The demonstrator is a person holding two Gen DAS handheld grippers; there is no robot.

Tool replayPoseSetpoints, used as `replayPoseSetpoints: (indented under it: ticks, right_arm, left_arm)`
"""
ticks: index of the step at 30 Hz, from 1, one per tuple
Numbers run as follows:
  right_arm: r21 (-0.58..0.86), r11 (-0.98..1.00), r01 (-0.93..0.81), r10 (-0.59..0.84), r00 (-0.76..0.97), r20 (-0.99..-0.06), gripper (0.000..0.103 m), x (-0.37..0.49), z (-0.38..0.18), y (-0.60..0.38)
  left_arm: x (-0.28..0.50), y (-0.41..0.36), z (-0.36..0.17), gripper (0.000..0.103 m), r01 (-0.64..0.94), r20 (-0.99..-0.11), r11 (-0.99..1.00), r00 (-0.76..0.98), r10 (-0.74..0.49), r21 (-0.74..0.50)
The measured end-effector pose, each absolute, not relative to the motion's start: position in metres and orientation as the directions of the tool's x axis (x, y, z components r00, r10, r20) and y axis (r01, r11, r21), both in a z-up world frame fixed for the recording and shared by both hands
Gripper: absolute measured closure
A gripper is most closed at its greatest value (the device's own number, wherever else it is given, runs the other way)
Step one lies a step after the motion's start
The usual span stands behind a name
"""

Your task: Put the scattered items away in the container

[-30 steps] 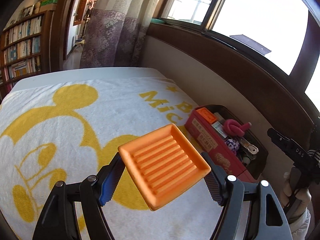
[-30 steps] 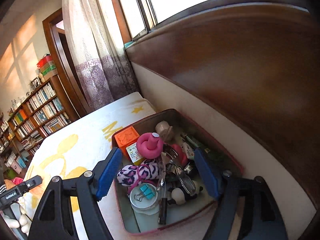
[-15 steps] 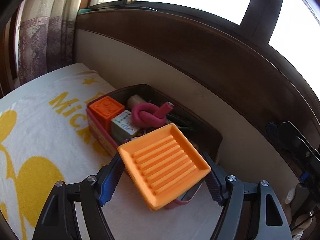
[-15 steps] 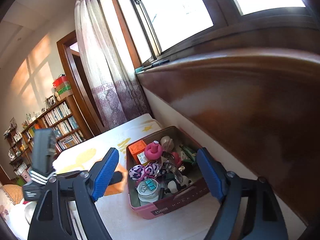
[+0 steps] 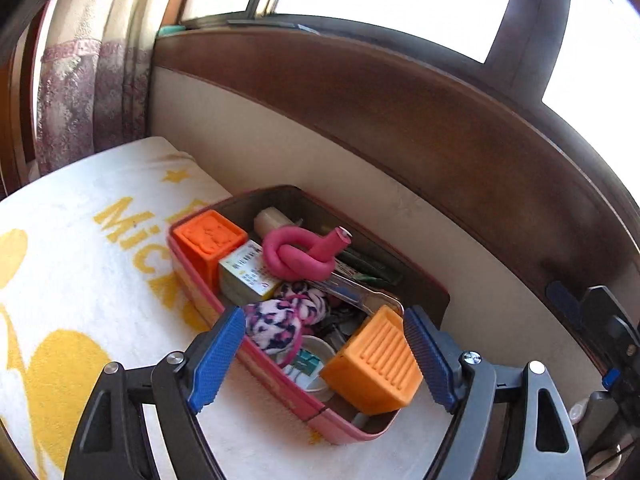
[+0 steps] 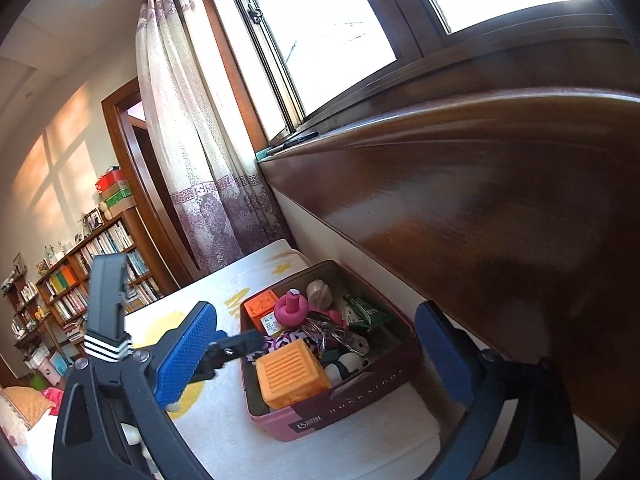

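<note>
The orange ridged tray point(image 5: 374, 364) lies tilted in the pink container point(image 5: 280, 380), between the gripper's point(image 5: 325, 354) just-opened jaws.

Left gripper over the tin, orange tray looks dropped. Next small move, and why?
Probably draw the left gripper back from the tin. Its jaws have just been opening and no longer press the orange ridged tray, which sits tilted in the tin's near corner on other items. The right gripper is open and empty.

One container point(image 5: 256, 354). One ribbed orange tray point(image 5: 374, 364). One orange block point(image 5: 210, 236). One pink knotted tube point(image 5: 298, 254). One spotted scrunchie point(image 5: 280, 320). Two hand-held grippers point(image 5: 324, 354) point(image 6: 316, 354).
</note>
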State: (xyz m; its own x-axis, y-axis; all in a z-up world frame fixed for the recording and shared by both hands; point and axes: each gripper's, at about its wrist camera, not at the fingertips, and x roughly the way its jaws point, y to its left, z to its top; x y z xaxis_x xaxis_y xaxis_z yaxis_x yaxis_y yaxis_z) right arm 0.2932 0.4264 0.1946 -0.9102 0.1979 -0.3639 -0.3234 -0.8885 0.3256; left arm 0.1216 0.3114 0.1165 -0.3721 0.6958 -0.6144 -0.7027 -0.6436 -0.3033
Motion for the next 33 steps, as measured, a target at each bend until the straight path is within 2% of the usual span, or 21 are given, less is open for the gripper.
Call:
replayPoseSetpoints:
  ticks: [3, 6, 8, 11, 14, 17, 22, 27, 33]
  right_arm:
    - [0.316, -0.891, -0.327, 0.199, -0.906, -0.374, 0.002, 0.292, 0.193, 0.422]
    - [0.299, -0.896, -0.327, 0.202, -0.902, -0.38, 0.001, 0.292, 0.192, 0.415]
    - [0.257, -0.902, -0.346, 0.236, -0.895, -0.377, 0.001, 0.295, 0.192, 0.405]
    - [0.133, -0.896, -0.423, 0.367, -0.876, -0.312, 0.001, 0.304, 0.194, 0.383]
    - [0.017, -0.884, -0.466, 0.451, -0.864, -0.223, 0.001, 0.315, 0.193, 0.36]
    - [-0.036, -0.876, -0.481, 0.475, -0.848, -0.235, 0.001, 0.316, 0.189, 0.347]
    - [-0.003, -0.902, -0.431, 0.403, -0.842, -0.359, 0.001, 0.312, 0.18, 0.344]
    - [0.059, -0.9, -0.432, 0.366, -0.821, -0.437, 0.001, 0.314, 0.171, 0.346]
    - [0.044, -0.88, -0.473, 0.401, -0.79, -0.465, 0.001, 0.315, 0.168, 0.345]
  left_arm:
    - [0.13, 0.29, 0.125, 0.02, -0.686, -0.583, -0.682, -0.454, 0.674, -0.254]
    - [0.143, 0.267, 0.133, 0.002, -0.646, -0.524, -0.736, -0.564, 0.638, -0.202]
    - [0.152, 0.249, 0.141, 0.001, -0.607, -0.466, -0.779, -0.649, 0.601, -0.158]
    - [0.163, 0.232, 0.15, 0.001, -0.543, -0.394, -0.835, -0.751, 0.529, -0.087]
    - [0.168, 0.223, 0.154, 0.001, -0.469, -0.369, -0.883, -0.815, 0.446, -0.033]
    - [0.176, 0.222, 0.149, 0.001, -0.454, -0.42, -0.891, -0.807, 0.414, -0.006]
    - [0.184, 0.225, 0.132, 0.001, -0.512, -0.51, -0.859, -0.73, 0.454, -0.032]
    - [0.192, 0.227, 0.128, 0.001, -0.541, -0.529, -0.839, -0.695, 0.487, -0.062]
    - [0.201, 0.234, 0.127, 0.001, -0.546, -0.538, -0.837, -0.694, 0.479, -0.04]
